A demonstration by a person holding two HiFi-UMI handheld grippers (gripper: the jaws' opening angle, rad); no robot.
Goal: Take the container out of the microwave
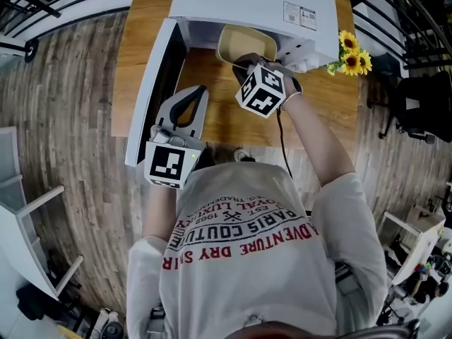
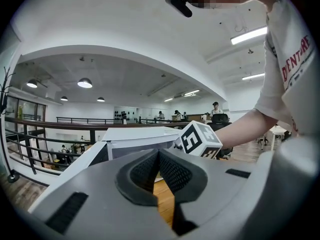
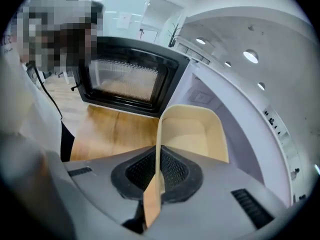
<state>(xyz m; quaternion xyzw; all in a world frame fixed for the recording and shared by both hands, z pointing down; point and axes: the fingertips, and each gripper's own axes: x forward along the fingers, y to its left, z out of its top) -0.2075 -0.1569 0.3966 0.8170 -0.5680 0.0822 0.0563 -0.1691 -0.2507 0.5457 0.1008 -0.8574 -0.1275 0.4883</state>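
Both closed: my right tongs [image 3: 157,168] pinch the cream container [image 3: 196,130] by its wall, left tongs [image 2: 159,170] empty; next, draw it clear of the microwave [image 1: 247,6].

The head view looks steeply down on the microwave [image 1: 240,2] from above its front. The left gripper view sits low, farther out before the microwave, facing level toward its opening. The right gripper view rides close at the microwave's mouth, tilted down into the cavity. All three share its open door [image 1: 150,90].
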